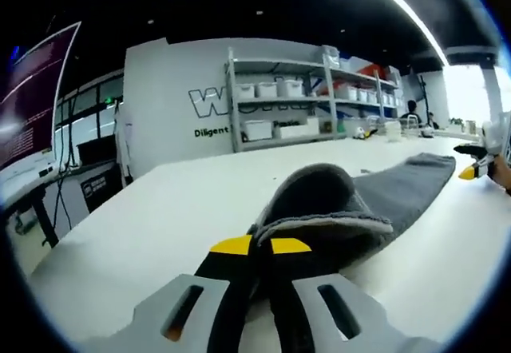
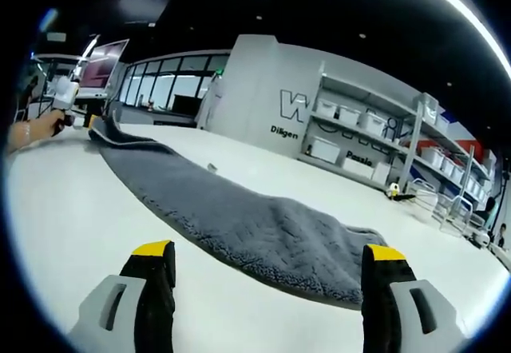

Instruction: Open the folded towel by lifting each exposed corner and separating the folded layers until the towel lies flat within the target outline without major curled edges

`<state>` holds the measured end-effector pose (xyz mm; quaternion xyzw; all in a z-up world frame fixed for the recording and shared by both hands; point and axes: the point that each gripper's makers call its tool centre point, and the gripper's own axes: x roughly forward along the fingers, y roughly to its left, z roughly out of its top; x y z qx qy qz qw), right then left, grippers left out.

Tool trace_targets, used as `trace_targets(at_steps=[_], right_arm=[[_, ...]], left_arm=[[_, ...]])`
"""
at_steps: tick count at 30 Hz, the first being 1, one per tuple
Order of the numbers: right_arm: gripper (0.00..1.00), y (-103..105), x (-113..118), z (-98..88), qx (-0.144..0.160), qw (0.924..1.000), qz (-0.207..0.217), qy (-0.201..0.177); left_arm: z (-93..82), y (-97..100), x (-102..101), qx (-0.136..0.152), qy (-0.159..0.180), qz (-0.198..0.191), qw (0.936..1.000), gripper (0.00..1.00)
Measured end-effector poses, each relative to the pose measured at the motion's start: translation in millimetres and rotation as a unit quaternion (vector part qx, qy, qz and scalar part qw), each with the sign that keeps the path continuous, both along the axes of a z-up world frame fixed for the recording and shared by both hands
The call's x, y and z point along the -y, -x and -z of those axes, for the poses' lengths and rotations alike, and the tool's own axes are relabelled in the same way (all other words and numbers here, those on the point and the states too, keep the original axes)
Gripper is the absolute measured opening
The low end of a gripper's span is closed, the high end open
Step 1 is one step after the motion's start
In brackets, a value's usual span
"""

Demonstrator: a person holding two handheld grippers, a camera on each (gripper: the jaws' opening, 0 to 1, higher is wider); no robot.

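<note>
Long grey terry towel (image 2: pixel 239 225) lies stretched across the white worktop (image 2: pixel 64 209). Left gripper (image 1: pixel 260 247) fingers pinch one raised towel end; right gripper (image 2: pixel 271 257) fingers spread wide, empty, near the other end.

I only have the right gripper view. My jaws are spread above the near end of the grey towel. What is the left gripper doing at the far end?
Observer: The left gripper has its jaws shut on a bunched end of the towel, seen close up in the left gripper view.
Operator: Is that end lying flat?
Observer: No, it humps up in a rounded fold right past the yellow tips, with a pale hem edge showing.
Operator: What stands behind it on that side?
Observer: A shelving rack holding white bins, against a white wall with dark lettering.
</note>
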<state>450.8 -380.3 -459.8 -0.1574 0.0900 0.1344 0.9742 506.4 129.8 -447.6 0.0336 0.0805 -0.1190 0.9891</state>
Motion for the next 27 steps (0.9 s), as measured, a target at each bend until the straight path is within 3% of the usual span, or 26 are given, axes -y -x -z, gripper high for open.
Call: trace_targets(at_steps=[4, 10, 16, 27], right_arm=[[0.99, 1.3, -1.1, -0.5, 0.000, 1.0000, -0.002, 0.002], [0.99, 2.8, -2.6, -1.3, 0.001, 1.0000, -0.004, 0.004], [0.99, 2.0, -4.8, -1.3, 0.001, 1.0000, -0.008, 0.004], [0.98, 1.7, -6.8, -1.0, -0.001, 0.9999, -0.010, 0.005]], left_arm=[[-0.3, -4.7, -10.9, -0.009, 0.039, -0.022, 0.9990, 0.05], [13.8, -11.5, -27.7, -0.040, 0.080, -0.057, 0.9943, 0.05], [20.1, -14.5, -37.6, -0.045, 0.070, -0.083, 0.9930, 0.06], [28.6, -17.7, -43.6, -0.048, 0.031, -0.098, 0.9936, 0.28]])
